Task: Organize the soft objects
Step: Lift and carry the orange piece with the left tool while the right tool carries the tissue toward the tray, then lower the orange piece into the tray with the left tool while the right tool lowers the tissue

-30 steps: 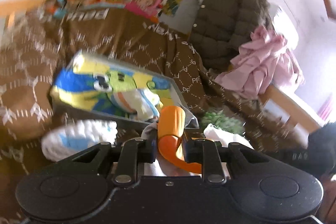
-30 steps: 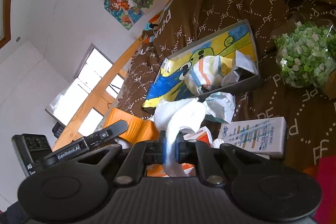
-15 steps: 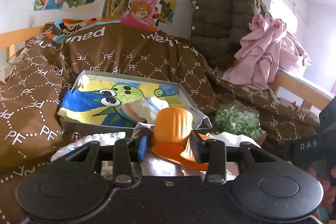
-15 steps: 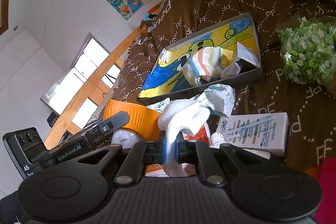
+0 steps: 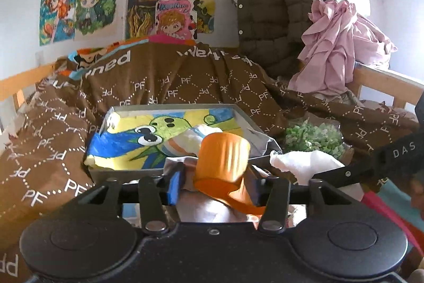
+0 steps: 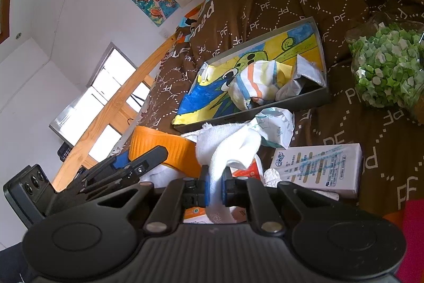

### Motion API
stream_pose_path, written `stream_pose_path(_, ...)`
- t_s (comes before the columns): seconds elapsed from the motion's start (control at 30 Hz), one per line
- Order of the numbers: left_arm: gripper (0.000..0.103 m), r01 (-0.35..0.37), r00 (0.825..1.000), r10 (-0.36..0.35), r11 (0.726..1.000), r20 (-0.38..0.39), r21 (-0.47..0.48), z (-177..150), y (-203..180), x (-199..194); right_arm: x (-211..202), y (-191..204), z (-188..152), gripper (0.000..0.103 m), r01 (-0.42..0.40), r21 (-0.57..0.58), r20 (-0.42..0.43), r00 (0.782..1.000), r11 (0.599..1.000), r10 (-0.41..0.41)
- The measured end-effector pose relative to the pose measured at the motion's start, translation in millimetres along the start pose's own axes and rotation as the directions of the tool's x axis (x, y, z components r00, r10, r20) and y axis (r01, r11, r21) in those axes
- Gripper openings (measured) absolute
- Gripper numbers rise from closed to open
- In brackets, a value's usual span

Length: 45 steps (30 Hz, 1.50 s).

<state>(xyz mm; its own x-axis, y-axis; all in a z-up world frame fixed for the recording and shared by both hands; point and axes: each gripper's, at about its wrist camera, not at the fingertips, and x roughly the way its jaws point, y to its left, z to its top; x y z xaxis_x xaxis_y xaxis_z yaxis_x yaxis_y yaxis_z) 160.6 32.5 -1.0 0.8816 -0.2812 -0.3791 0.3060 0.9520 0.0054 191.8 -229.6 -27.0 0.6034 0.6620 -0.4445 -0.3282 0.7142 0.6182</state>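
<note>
Left tongs (image 5: pixel 214 186) rolled level, widening around orange cup (image 5: pixel 224 158)

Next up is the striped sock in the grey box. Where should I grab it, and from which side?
Grip the striped sock on its bunched, rounded hump, the highest part, coming from above and over the grey box's near wall. It lies crumpled against that wall beside a grey-white wrapper, so a low side approach would likely hit the wall. Pinch across the hump's narrow width.

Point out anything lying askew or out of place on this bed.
The orange cup lies tipped on its side between the left claw's open jaws, which have just been opening. A striped sock sits crumpled in the grey box.
</note>
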Motion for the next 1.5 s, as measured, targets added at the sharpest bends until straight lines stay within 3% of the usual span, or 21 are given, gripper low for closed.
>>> stream_pose_path(0.1,0.062,-0.013,1.0,0.013,1.0,0.012,0.021,0.7,-1.2,2.7,0.3,-0.5,0.0,0.009,0.008,-0.002,0.004,1.0,1.0,-0.008)
stream_pose_path(0.17,0.062,-0.014,1.0,0.013,0.999,0.021,0.032,0.1,-1.5,3.2,2.2,-0.8,0.7,0.009,0.018,-0.008,0.012,1.0,1.0,-0.018)
stream_pose_path(0.33,0.038,-0.017,0.999,0.015,0.999,0.038,0.044,1.1,0.9,5.1,8.5,-0.7,4.4,0.009,0.047,-0.031,0.048,0.998,0.998,-0.046)
stream_pose_path(0.4,0.037,-0.011,0.999,0.009,1.0,0.046,0.029,2.8,4.5,6.3,12.0,-1.5,6.6,0.009,0.05,-0.032,0.065,0.997,0.998,-0.048)
stream_pose_path(0.57,0.035,0.022,0.998,-0.018,0.998,0.059,-0.053,8.2,18.7,11.5,20.0,-2.3,13.4,0.009,0.042,-0.032,0.101,0.994,0.999,-0.039)
stream_pose_path(0.7,0.035,0.064,0.997,-0.054,0.98,0.061,-0.189,12.1,40.1,23.1,30.9,-3.3,21.0,0.009,0.027,-0.03,0.13,0.991,0.999,-0.023)
stream_pose_path(0.87,0.035,0.106,0.994,-0.086,0.928,0.069,-0.358,14.4,64.9,43.8,48.5,-7.8,31.4,0.009,0.031,-0.018,0.159,0.987,0.999,-0.028)
stream_pose_path(0.97,0.033,0.144,0.99,-0.126,0.879,0.069,-0.455,13.6,79.1,59.9,57.9,-12.2,40.8,0.009,0.032,-0.005,0.181,0.983,0.999,-0.03)
stream_pose_path(1.07,0.033,0.177,0.984,-0.165,0.812,0.072,-0.556,11.6,93.2,78.0,67.3,-16.7,51.4,0.009,0.03,0.013,0.204,0.978,0.999,-0.032)
stream_pose_path(1.23,0.033,0.188,0.981,-0.176,0.728,0.085,-0.66,8.6,107.8,103.7,86.5,-25.0,66.4,0.009,0.062,0.032,0.219,0.973,0.998,-0.067)
stream_pose_path(1.5,0.033,0.15,0.988,-0.127,0.665,0.086,-0.732,5.0,118.8,137.9,114.4,-30.4,77.0,0.009,0.169,0.0,0.193,0.967,0.986,-0.166)
